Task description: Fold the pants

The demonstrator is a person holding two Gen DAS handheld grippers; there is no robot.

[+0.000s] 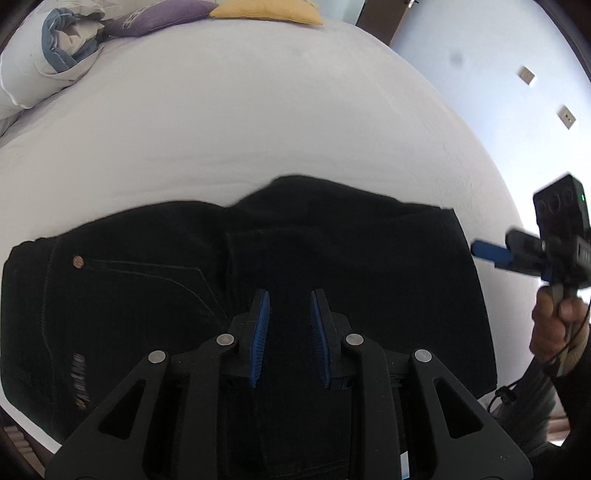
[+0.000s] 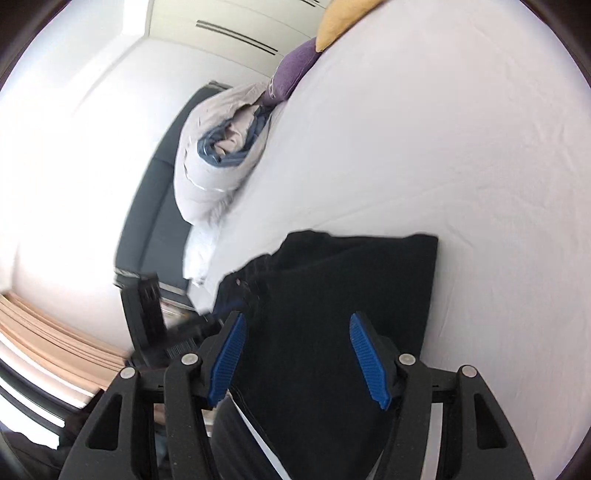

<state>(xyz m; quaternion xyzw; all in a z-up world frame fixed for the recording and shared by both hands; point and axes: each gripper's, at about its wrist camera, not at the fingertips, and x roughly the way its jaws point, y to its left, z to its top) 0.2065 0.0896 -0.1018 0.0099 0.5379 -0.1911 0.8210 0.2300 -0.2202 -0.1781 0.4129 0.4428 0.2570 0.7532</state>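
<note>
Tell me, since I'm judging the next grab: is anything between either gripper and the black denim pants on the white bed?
Nothing visible. The left gripper and right gripper face the black denim pants directly.

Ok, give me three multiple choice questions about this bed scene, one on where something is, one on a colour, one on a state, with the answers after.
1. Where do the black pants lie?
A. On the white bed
B. On a wooden chair
C. Over the pillows

2. What colour is the cushion beside the yellow cushion?
A. Red
B. Purple
C. Green

3. How do the right gripper's jaws stand?
A. Clamped on the pants
B. Clamped on a cushion
C. Apart, gripping nothing

Answers:
1 A, the folded pants rest flat on the sheet.
2 B, it shows purple in both views.
3 C, its blue pads stand wide apart above the cloth.
</note>
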